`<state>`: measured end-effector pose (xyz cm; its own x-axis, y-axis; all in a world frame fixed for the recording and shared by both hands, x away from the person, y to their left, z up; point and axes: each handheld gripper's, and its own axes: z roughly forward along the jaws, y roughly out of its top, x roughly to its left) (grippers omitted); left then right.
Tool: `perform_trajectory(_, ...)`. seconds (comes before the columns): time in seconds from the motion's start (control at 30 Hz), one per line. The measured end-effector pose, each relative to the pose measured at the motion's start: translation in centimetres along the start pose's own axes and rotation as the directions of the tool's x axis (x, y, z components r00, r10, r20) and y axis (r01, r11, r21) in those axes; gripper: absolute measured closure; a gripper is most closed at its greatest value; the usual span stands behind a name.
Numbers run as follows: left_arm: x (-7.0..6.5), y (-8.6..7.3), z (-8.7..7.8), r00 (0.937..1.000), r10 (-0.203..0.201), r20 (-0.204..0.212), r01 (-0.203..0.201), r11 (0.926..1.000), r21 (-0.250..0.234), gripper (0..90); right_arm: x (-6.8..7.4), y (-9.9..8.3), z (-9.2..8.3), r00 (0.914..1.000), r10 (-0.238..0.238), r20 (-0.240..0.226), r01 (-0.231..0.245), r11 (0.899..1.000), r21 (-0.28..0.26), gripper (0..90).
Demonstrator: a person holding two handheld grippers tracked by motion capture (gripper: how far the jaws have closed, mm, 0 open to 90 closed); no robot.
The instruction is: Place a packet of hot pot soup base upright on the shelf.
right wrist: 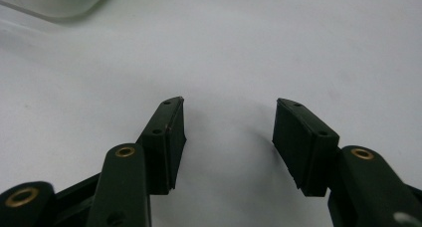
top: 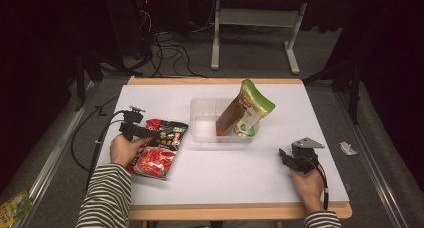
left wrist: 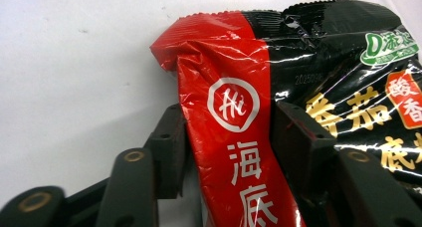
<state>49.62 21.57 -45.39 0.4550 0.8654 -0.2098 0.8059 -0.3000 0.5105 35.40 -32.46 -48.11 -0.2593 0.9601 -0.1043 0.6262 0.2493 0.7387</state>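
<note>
A red and black snack packet (top: pixel 157 155) lies flat on the white table at the left. My left gripper (top: pixel 159 136) reaches over its top edge. In the left gripper view the packet's red strip (left wrist: pixel 224 112) fills the gap of the left gripper (left wrist: pixel 229 137), creased between the two pads (left wrist: pixel 171 147), which touch it on both sides. My right gripper (top: pixel 286 156) rests near the table's front right. In the right gripper view the right gripper (right wrist: pixel 229 132) stands open over bare white surface.
A clear plastic bin (top: pixel 200 104) sits at the table's middle, and a green and brown pouch (top: pixel 247 110) leans upright in its right half. The bin's corner (right wrist: pixel 59 0) appears at the top left of the right gripper view. Cables trail off the table's left.
</note>
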Motion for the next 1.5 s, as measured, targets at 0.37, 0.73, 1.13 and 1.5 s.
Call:
perform_trajectory(0.37,0.5,-0.1,-0.6,0.9994,-0.033,0.000,0.033,0.9994,-0.014,74.8,0.1,0.0,0.0,1.0000,-0.008,0.006,0.008,1.000,0.000,47.0)
perform_trajectory(0.73,0.7,0.0,-1.4,0.9983,-0.057,0.009,0.057,0.9981,-0.022,88.0,0.1,0.0,0.0,0.9999,-0.011,0.009,0.011,1.000,-0.003,47.1)
perform_trajectory(1.13,-0.3,0.0,-3.7,0.9987,-0.028,0.043,0.030,0.9978,-0.059,89.8,0.2,0.0,-0.1,0.9998,-0.017,0.012,0.017,1.000,-0.001,47.1)
perform_trajectory(1.5,-1.4,-0.4,-6.8,0.9980,0.022,0.060,-0.015,0.9923,-0.123,90.0,0.2,0.0,-0.1,0.9997,-0.022,0.014,0.022,1.000,-0.003,47.1)
